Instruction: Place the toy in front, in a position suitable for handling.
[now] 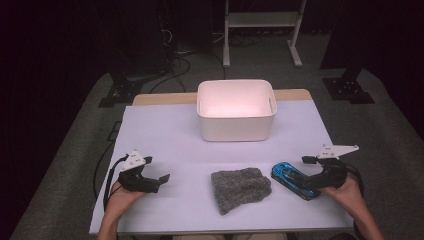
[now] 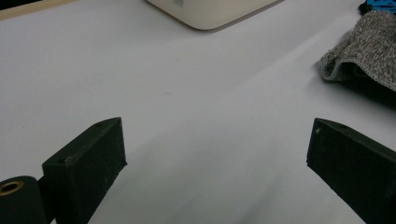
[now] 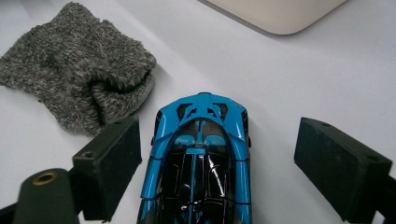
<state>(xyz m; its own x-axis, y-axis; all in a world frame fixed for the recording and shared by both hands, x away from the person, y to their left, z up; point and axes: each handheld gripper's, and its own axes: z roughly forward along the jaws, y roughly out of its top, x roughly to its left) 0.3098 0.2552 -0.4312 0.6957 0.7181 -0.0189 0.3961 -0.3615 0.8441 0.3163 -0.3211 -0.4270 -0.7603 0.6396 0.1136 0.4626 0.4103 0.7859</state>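
A white sheet covers the desk [image 1: 165, 135], with a strip of bare wood showing along its far edge behind the white tub [image 1: 236, 111]. The tub stands open-topped at the far middle of the desk, and its inside looks pale and pinkish under the light. Beyond the tub the room is dark: grey carpet [image 1: 65, 165] runs round the desk, cables [image 1: 175, 65] trail over the floor to the far left of the tub, and the feet of a white metal frame [image 1: 260, 35] stand behind it. Black stand bases sit on the carpet to the left and right of the tub.

Nearer than the tub, roughly in line with it, lies a crumpled grey knitted cloth [image 1: 240, 188]. Just right of the cloth, near it but apart, sits a blue toy car [image 1: 295, 180] with a black roof.

The right gripper [image 3: 217, 158] is down at the car, nearer than the tub and to its right; its jaws stand wide on either side of the car's body, with gaps on both sides, not pressing on it. The left gripper [image 2: 217, 154] is held over bare white desk well left of the cloth, its jaws spread wide with nothing between them.
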